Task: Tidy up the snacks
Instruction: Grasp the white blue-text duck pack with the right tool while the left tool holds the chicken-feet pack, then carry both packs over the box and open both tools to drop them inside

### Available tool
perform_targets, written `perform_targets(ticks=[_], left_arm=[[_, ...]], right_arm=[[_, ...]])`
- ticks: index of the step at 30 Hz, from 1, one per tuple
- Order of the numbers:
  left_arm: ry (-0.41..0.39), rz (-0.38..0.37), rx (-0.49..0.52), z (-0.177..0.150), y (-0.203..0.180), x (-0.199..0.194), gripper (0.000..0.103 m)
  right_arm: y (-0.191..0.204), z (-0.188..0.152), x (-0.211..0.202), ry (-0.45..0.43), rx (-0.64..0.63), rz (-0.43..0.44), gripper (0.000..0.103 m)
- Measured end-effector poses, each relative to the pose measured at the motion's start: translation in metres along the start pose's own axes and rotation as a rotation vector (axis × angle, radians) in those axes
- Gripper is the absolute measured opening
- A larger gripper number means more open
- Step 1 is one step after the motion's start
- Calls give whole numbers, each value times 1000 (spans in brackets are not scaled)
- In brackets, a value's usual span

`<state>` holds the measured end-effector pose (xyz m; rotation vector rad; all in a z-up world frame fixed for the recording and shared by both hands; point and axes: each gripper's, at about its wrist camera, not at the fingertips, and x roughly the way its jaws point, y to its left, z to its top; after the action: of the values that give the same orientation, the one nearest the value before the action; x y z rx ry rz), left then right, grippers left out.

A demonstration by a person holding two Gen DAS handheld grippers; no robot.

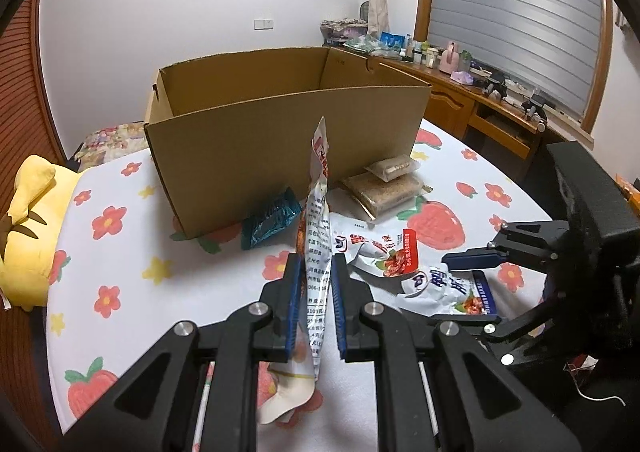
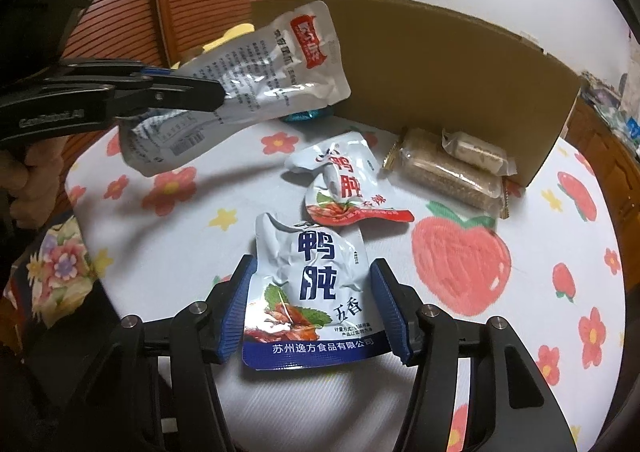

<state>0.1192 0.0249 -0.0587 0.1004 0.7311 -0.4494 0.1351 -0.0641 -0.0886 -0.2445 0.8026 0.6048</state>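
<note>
My left gripper [image 1: 315, 264] is shut on a silver snack pouch with a red label [image 1: 318, 211], held edge-on above the bed; it also shows in the right wrist view [image 2: 256, 79], lifted before the open cardboard box [image 1: 288, 123]. My right gripper [image 2: 312, 276] is open, its fingers either side of a blue-and-white duck snack pouch [image 2: 308, 292] lying flat on the sheet. A second similar pouch with red trim [image 2: 348, 183] lies just beyond. Two wrapped cereal bars [image 2: 452, 167] rest against the box wall [image 2: 440, 63].
A teal wrapped snack [image 1: 270, 221] lies at the box's front corner. The floral bedsheet [image 1: 120, 252] covers the bed. A yellow plush pillow [image 1: 28, 228] sits at left. A cluttered wooden desk [image 1: 480, 99] stands behind on the right.
</note>
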Motion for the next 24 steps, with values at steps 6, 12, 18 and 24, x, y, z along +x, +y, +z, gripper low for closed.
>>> perform_targets(ticks=[6,12,18,24], left_arm=[[-25,-2,1,6,-5,-8,12],[-72,-2,-1,20,-8,-20,12],[-115,3,-4,40,-8,-28,12],[-165,11,7,68,-5,-35,12]], right_arm=[[2,3,-17,-38,-6,-14,59],[-4,8,-38,-90,-1,-41,59],[-17,27,-57,-142,-2,-80,59],[-33,58,-75,-204,-24,-123,59]])
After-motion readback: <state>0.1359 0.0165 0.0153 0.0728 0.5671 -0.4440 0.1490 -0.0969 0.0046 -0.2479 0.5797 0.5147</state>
